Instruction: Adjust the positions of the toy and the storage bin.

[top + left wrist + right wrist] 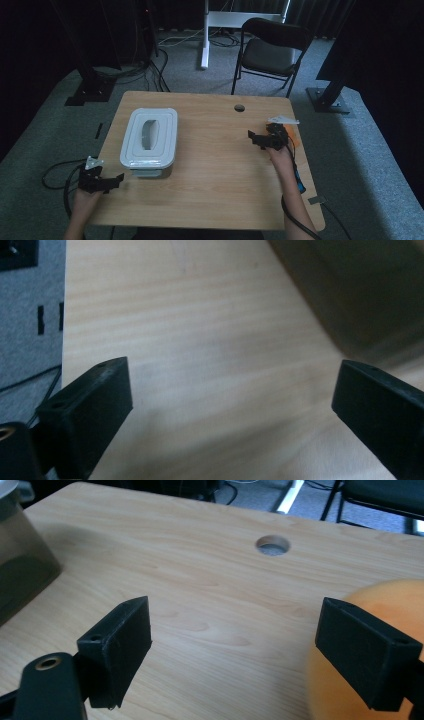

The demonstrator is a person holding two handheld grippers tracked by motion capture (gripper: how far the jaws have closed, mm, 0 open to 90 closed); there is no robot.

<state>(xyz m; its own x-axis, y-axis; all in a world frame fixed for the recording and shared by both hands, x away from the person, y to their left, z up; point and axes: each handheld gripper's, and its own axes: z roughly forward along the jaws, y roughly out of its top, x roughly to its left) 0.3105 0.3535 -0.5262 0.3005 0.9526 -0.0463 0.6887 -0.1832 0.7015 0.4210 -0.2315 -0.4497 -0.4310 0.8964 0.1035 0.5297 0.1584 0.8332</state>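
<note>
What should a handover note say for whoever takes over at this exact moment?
Left gripper: open, nothing between its jaws, at the table's near-left edge beside the lidded box.
Right gripper: open, holding nothing, with the orange ball against its right-hand jaw, near the table's right edge.
Done: nothing visible; the lid is on the box.
Left, probably: grasp the ball and bring it to the box.

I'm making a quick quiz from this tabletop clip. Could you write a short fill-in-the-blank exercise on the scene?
1. The lidded container is coloured ____.
2. The round fruit-like object beside the right gripper is coloured ____.
3. The left gripper has ____ between its fingers.
4. The chair stands ____ the table.

Missing words: white; orange; nothing; behind
</note>
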